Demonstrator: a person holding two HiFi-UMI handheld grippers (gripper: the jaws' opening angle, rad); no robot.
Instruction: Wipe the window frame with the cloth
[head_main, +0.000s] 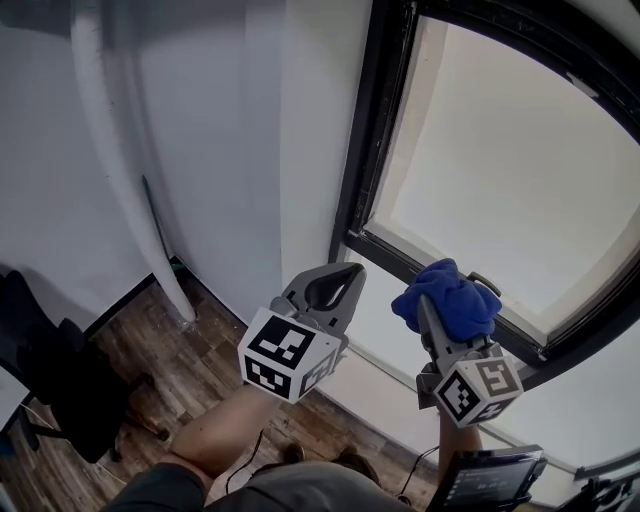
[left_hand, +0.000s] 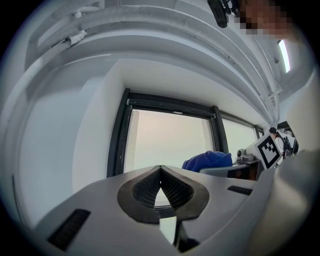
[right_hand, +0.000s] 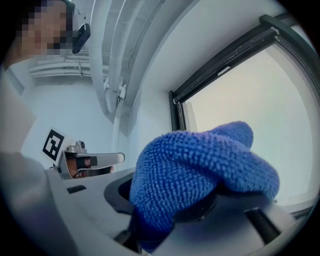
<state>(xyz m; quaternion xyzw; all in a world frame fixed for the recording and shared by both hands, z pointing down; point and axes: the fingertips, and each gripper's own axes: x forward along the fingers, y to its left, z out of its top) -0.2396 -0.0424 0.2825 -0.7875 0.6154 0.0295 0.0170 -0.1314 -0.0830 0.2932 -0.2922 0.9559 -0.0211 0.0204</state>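
As I read the head view, the white wall (head_main: 220, 150) takes up the whole left half and runs without a break up to the left upright of the black window frame (head_main: 365, 130). The pale pane (head_main: 500, 170) fills the upper right, closed in by that upright and by the frame's lower rail, which slants down toward the right. A white pipe (head_main: 120, 150) runs down the wall to the wooden floor (head_main: 150, 340), well apart from the window.

The left gripper (head_main: 352, 270) sits below the frame's lower left corner, in front of bare wall. In its own view the fingers (left_hand: 150, 187) meet at their tips with nothing between them.

The right gripper (head_main: 432, 305) is just to its right, with a clear gap between the two. Its fingers are clamped on the blue cloth (head_main: 450, 300), which bunches over their tips and hides them.

The cloth (right_hand: 200, 175) lies at the near edge of the lower rail, close to the left corner. I cannot tell whether it touches the rail. Along the rail to the right, the frame edge runs bare.
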